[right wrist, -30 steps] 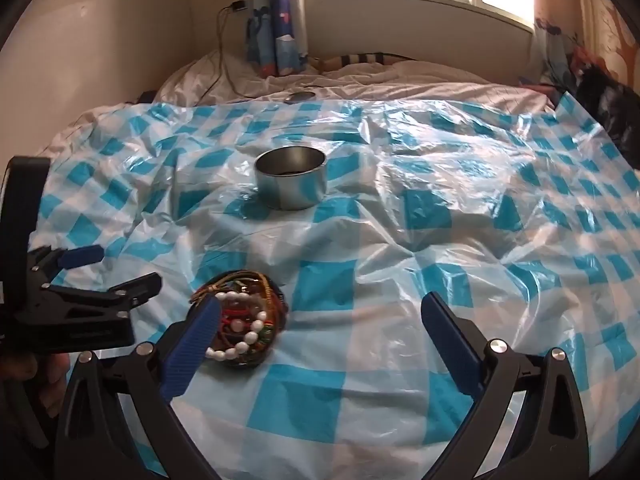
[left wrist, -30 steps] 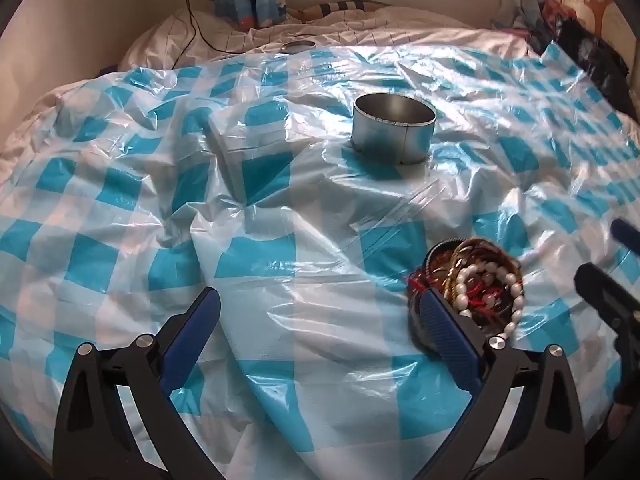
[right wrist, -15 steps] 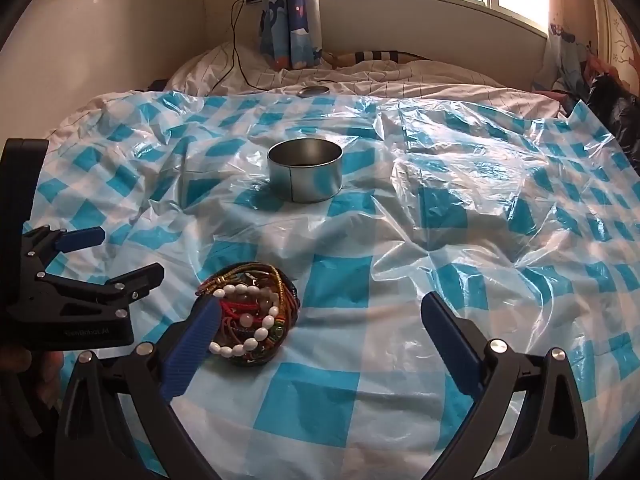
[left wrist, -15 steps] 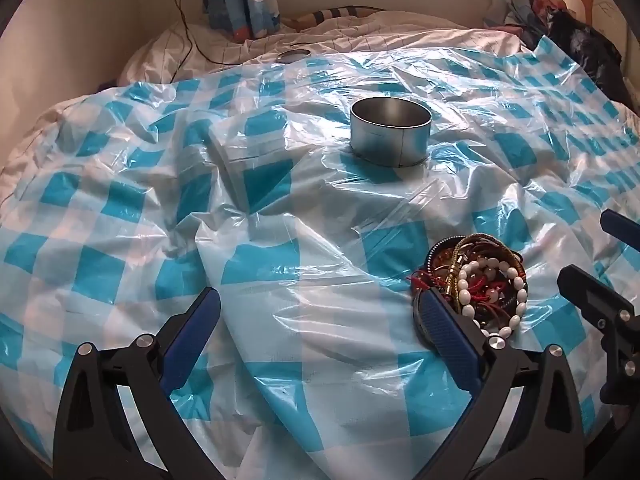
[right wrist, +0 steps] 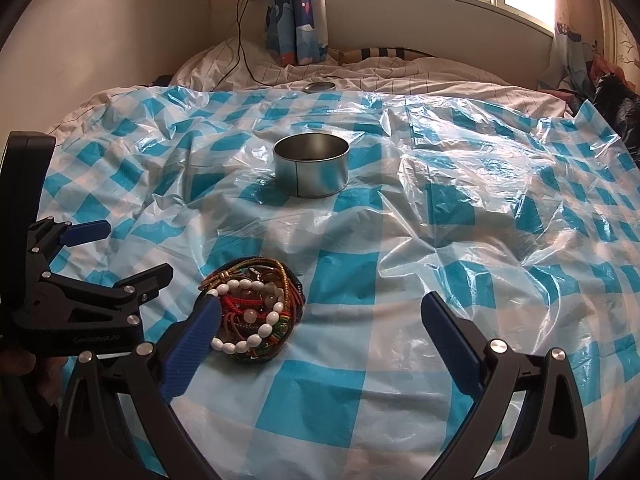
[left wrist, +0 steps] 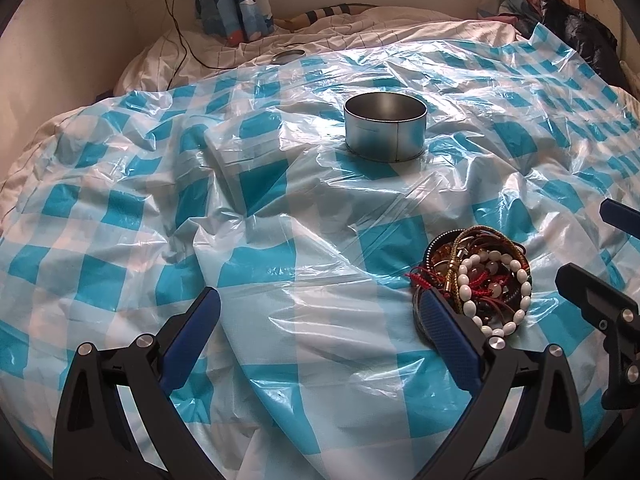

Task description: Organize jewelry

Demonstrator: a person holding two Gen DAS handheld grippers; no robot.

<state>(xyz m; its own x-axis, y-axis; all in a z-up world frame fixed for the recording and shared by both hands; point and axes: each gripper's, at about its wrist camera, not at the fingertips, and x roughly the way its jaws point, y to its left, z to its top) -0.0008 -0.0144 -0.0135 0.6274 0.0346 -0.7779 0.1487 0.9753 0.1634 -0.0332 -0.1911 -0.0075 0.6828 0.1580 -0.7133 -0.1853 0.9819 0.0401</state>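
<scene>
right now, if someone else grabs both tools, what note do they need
Left tool: open, empty, hovering over the blue-and-white checked plastic sheet.
Right tool: open, empty, its left finger beside the pile.
Tangled pile of bead and cord bracelets: near edge of the sheet, between the two tools.
Round silver metal tin: upright, lidless, farther back; contents not visible.
Done: nothing picked up.
Left: move the bracelets, probably into the tin.

Two grippers are showing: the left gripper (left wrist: pixel 320 320) and the right gripper (right wrist: pixel 320 320), each spreading two blue-padded fingers. One pile of bracelets (left wrist: pixel 478 276) is lying just beside the left gripper's right finger, its pieces too tangled to count. One metal tin (left wrist: pixel 385 127) is standing farther ahead, with one round lid (left wrist: pixel 288 56) lying beyond it.
</scene>
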